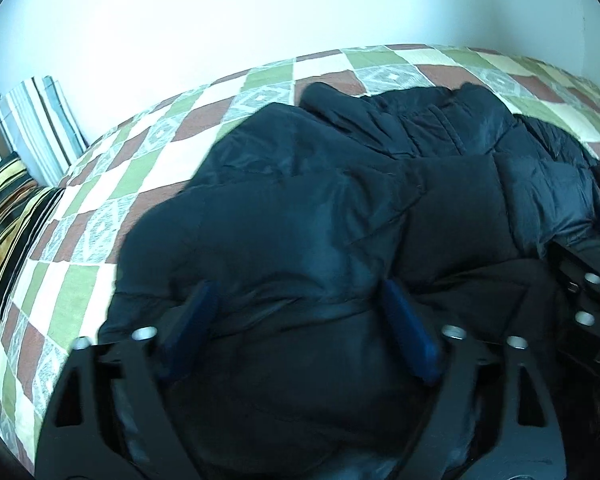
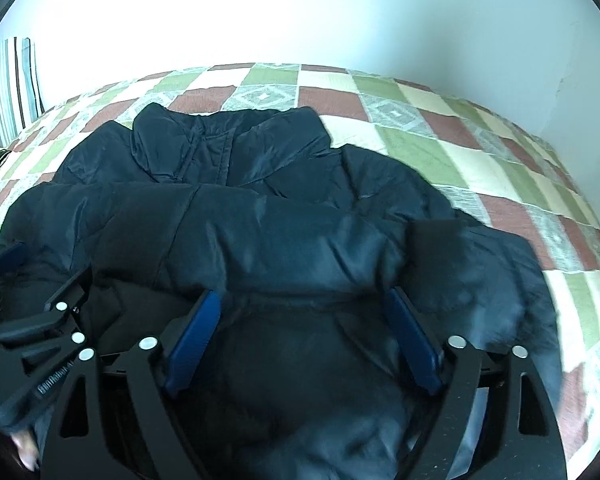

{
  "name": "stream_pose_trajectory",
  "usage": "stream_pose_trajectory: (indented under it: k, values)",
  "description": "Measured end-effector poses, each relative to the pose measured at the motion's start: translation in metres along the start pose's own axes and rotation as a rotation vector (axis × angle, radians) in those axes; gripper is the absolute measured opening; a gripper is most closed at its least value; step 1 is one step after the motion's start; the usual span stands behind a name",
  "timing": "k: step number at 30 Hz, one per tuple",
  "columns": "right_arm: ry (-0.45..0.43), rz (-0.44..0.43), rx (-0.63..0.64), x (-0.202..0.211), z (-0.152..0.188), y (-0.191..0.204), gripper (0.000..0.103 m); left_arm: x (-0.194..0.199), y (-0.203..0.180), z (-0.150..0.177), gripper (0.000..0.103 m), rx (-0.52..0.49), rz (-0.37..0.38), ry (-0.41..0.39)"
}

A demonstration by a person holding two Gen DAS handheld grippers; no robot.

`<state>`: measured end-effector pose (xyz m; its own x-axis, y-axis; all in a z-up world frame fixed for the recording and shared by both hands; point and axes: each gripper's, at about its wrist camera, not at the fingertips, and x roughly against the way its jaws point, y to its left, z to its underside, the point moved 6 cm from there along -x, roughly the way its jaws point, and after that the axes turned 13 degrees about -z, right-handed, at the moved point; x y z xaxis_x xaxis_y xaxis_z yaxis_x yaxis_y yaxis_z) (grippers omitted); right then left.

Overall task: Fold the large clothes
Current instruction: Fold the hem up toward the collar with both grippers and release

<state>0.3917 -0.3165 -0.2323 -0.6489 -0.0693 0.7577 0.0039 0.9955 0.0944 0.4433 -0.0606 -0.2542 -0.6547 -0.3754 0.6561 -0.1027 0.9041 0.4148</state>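
A dark navy puffer jacket (image 1: 340,208) lies bunched and partly folded on a chequered bedspread (image 1: 140,168). In the left wrist view my left gripper (image 1: 298,288) hangs over the near fold, open wide. Its blue pads (image 1: 404,320) stand either side of the fabric without pinching it. In the right wrist view the jacket (image 2: 280,216) shows its collar at the far side, and my right gripper (image 2: 304,294) is open over the near edge in the same way. A blurred grey, fuzzy part (image 2: 500,300) lies at the right. Each gripper shows at the edge of the other's view.
The bedspread (image 2: 440,140) runs to a white wall behind. A striped pillow (image 1: 32,128) leans on the wall at the left, with a dark gold-striped cushion (image 1: 8,216) below it. Part of a hand (image 2: 24,448) shows at the lower left.
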Motion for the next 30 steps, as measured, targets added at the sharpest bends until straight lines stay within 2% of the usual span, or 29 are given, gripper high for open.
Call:
stream_pose_trajectory:
  k: [4,7,9,12,19,24,28,30]
  values:
    - [0.006,0.007,0.041,0.037,0.021,0.008,0.085,0.027,0.031,0.012,0.092,0.014,0.069,0.005]
    - [0.004,0.022,0.072,0.072,0.048,0.015,0.086,0.058,0.054,0.027,0.092,0.014,0.065,-0.048]
    - [0.001,0.032,0.071,0.094,0.069,0.015,0.086,0.082,0.07,0.045,0.092,0.037,0.073,-0.057]
    - [-0.001,0.047,0.026,0.13,0.104,0.004,0.086,0.119,0.086,0.083,0.092,0.087,0.127,-0.041]
    - [0.005,0.097,-0.092,0.193,0.183,-0.03,0.086,0.169,0.12,0.176,0.092,0.148,0.113,0.043]
    - [0.03,0.064,-0.149,0.203,0.225,-0.038,0.086,0.186,0.133,0.228,0.092,0.22,0.188,0.112]
    - [0.049,-0.007,-0.221,0.203,0.251,-0.041,0.086,0.184,0.136,0.256,0.092,0.24,0.192,0.152]
    - [0.058,-0.048,-0.253,0.201,0.258,-0.038,0.086,0.184,0.136,0.269,0.092,0.263,0.236,0.172]
